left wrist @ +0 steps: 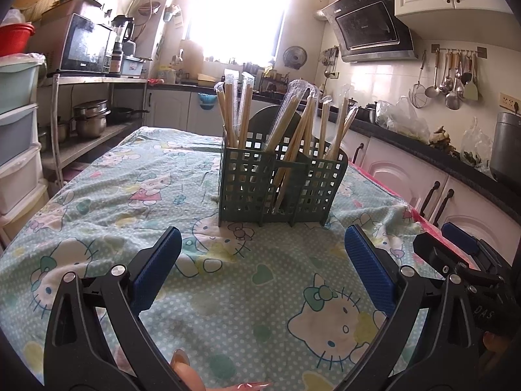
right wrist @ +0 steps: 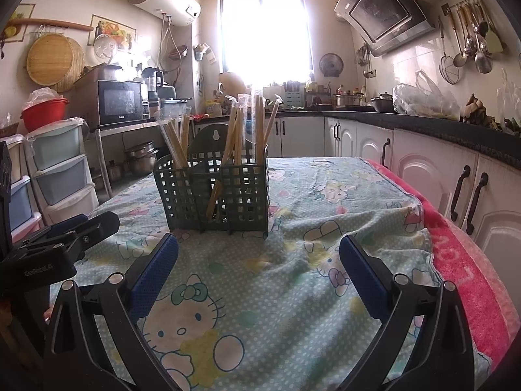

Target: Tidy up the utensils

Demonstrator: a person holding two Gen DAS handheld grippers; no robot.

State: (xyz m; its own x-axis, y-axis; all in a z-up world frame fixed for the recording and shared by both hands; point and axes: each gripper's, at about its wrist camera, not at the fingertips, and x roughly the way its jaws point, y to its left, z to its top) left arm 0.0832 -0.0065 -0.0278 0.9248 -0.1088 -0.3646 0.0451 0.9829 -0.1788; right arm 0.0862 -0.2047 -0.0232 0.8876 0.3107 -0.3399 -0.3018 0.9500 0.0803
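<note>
a cartoon-cat tablecloth [right wrist: 293, 293] covered the table, with a pink towel [right wrist: 472, 277] along its right edge. left of the tablecloth stood plastic drawers [right wrist: 62, 176] and a microwave [right wrist: 122, 102]; behind it, a bright window [right wrist: 263, 36]; to its right, white cabinets [right wrist: 423, 169], a range hood [right wrist: 384, 13] and hanging ladles [right wrist: 469, 42].

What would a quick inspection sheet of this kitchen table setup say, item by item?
Surface: table under a cartoon-cat cloth, rumpled; pink towel along its right edge.
Job's things: green utensil caddy standing upright mid-table, wrapped chopsticks leaning inside its compartments.
Clutter: nothing seen loose on the cloth.
Grippers: left gripper open and empty; right gripper open and empty, both short of the caddy.
Cables: nothing seen on the table.
Surroundings: microwave, drawer unit, range hood, hanging ladles, bright window.
</note>
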